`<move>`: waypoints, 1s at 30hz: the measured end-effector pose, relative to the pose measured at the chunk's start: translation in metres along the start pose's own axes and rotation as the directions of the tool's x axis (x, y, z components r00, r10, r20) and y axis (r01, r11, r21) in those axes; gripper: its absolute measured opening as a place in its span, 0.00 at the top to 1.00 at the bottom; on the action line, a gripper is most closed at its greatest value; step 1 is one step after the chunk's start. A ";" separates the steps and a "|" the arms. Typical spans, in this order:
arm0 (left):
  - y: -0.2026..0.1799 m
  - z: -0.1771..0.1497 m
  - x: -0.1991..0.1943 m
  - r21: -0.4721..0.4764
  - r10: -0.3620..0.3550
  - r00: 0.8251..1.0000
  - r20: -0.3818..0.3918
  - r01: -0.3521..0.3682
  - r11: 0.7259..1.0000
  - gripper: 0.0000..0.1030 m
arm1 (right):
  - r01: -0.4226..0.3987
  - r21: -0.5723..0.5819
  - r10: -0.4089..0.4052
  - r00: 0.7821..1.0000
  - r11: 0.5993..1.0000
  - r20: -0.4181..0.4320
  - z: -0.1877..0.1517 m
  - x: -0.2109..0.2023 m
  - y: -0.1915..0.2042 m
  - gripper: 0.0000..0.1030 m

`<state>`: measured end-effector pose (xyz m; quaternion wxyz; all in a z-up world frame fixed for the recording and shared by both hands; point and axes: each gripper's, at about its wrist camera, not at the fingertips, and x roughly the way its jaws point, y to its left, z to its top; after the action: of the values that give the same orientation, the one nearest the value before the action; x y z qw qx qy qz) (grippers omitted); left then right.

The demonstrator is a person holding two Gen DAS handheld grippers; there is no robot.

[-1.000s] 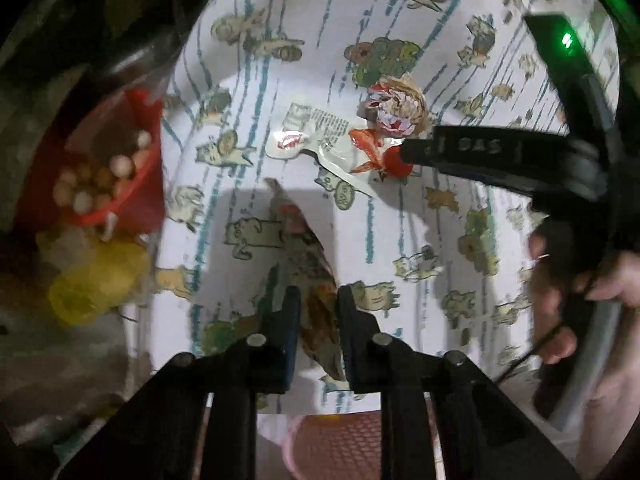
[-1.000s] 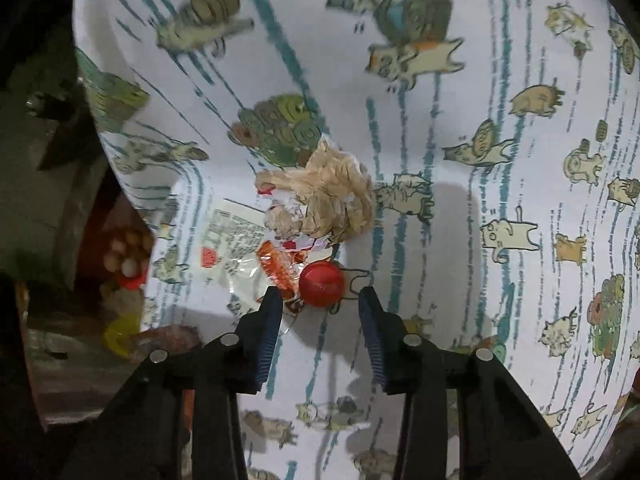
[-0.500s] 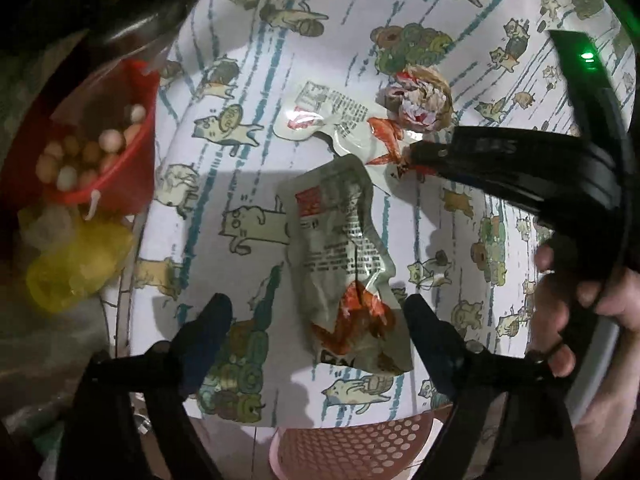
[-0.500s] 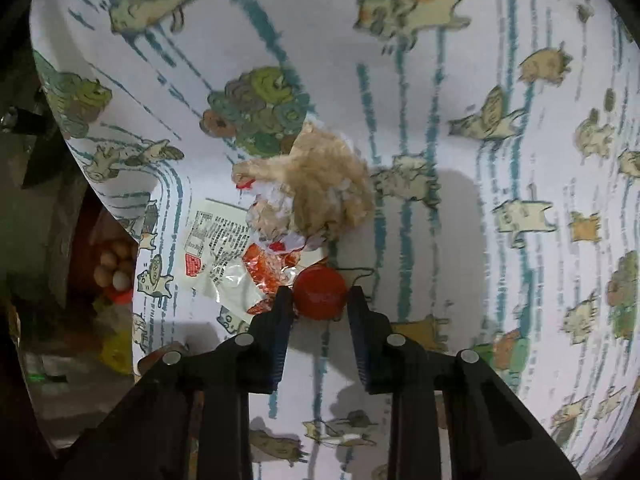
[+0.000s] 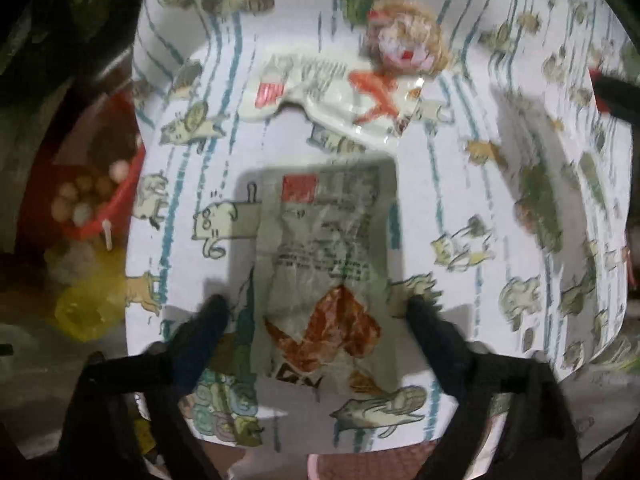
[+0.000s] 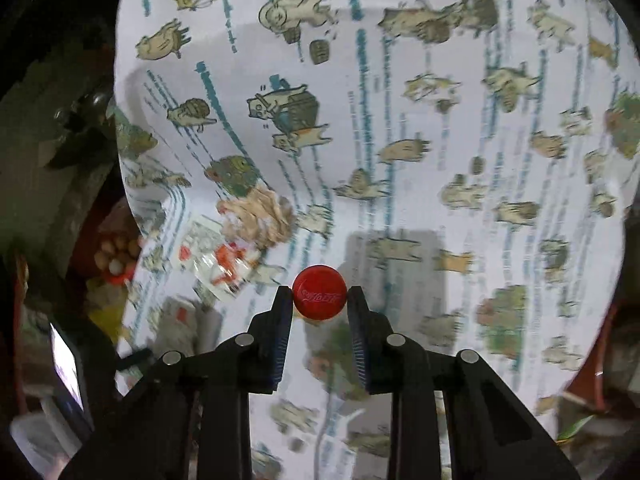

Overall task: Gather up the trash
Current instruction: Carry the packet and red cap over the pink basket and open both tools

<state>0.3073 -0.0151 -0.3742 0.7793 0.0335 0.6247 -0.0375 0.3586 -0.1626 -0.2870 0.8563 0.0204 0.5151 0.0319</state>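
In the left wrist view we see, at the far left and off the table edge, a red bowl (image 5: pixel 116 200) with small round pale balls inside, and just near of it something yellow (image 5: pixel 86 308) that is too blurred to name. To the right of these comes the table (image 5: pixel 500 200), covered with a white cloth printed with cartoon cats and blue dashed lines. Our left gripper (image 5: pixel 316 312) hangs over the near part of the cloth with its fingers spread wide — they hold nothing. Between them lies a grey-green snack packet (image 5: pixel 324 256), flat on the cloth, with a red square at its far end and an orange-brown picture at its near end; neither finger touches it. Farther from us lies a clear torn wrapper (image 5: pixel 340 92) with red and orange print, and just right of its far side sits a crumpled brownish ball of paper (image 5: pixel 404 44). At the near edge, under the table, a pink perforated basket (image 5: pixel 360 460) shows a little.

In the right wrist view the same red bowl (image 6: pixel 116 256) appears at the left, then the wrapper (image 6: pixel 224 268) and the crumpled paper (image 6: pixel 260 216) on the cloth (image 6: pixel 480 120). Our right gripper (image 6: pixel 320 300) is narrowed onto a red bottle cap (image 6: pixel 319 295) — both fingers press its sides, and the cap looks raised above the cloth, right of the wrapper.
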 end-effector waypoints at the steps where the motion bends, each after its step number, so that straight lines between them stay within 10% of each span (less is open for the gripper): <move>1: 0.001 0.001 -0.005 -0.011 0.000 1.000 0.009 0.000 1.000 0.49 | 0.018 -0.022 -0.018 1.000 1.000 0.008 -0.003 -0.006 -0.001 0.71; 6: 0.005 0.003 -0.032 -0.029 -0.060 0.998 0.037 0.061 0.998 0.67 | 0.008 -0.075 -0.003 0.998 0.997 0.065 -0.023 -0.051 -0.002 0.71; 19: -0.007 -0.041 -0.162 0.091 -0.186 0.959 0.216 0.170 0.981 0.67 | -0.100 -0.061 0.109 0.980 0.993 0.166 -0.092 -0.162 0.024 0.71; 30: -0.024 -0.116 -0.127 -0.079 -0.275 0.947 0.167 0.291 0.953 0.67 | -0.207 0.222 0.174 0.972 0.953 0.159 -0.165 -0.164 0.013 0.71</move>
<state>0.1647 -0.0251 -0.2757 0.8123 -0.0996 0.5622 -0.1194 0.1355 -0.1621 -0.2194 0.8740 0.1746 0.4505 0.0513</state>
